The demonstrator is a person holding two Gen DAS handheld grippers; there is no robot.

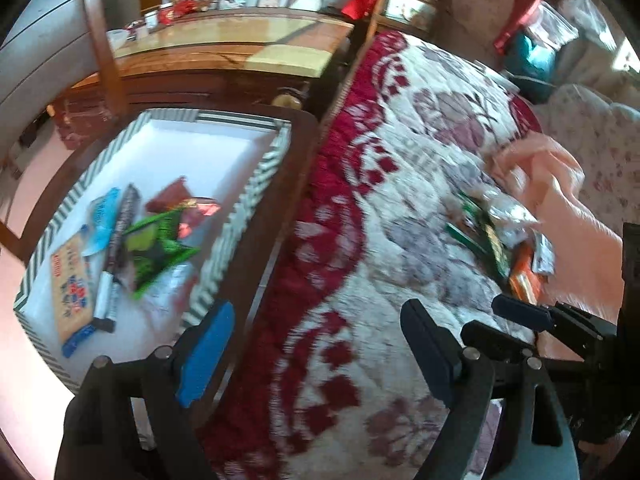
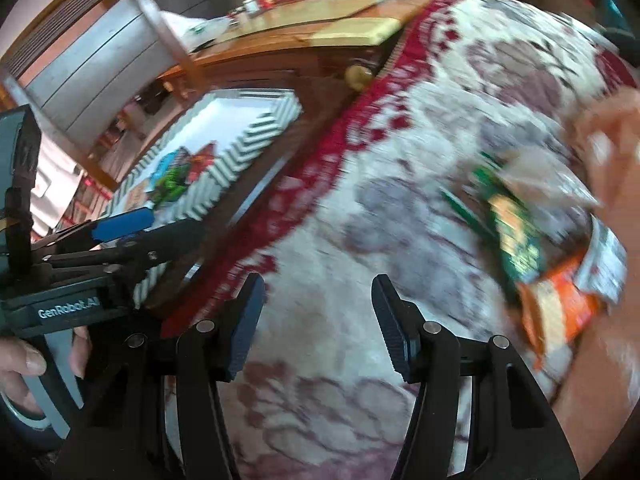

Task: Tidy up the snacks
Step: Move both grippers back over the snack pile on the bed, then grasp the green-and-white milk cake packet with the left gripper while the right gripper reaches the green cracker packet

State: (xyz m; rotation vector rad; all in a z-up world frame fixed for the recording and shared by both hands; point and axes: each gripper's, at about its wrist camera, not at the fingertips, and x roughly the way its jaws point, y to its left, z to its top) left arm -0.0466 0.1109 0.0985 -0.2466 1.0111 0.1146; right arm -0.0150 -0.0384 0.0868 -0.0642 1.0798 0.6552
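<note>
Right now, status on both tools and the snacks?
Left tool open, empty. Right tool open, empty. Several snacks in striped box; pile waiting on blanket. Nothing blocking.

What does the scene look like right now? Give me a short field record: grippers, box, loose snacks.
left gripper: open, empty, over the gap between box and bed
right gripper: open, empty, over the blanket
striped box: on a wooden chair beside the bed, white inside
in box: green packet, red packet, blue packet, biscuit pack, dark bar
loose snacks: pile on the blanket, green and orange wrappers, blurred
view quality: motion blur in both views
</note>
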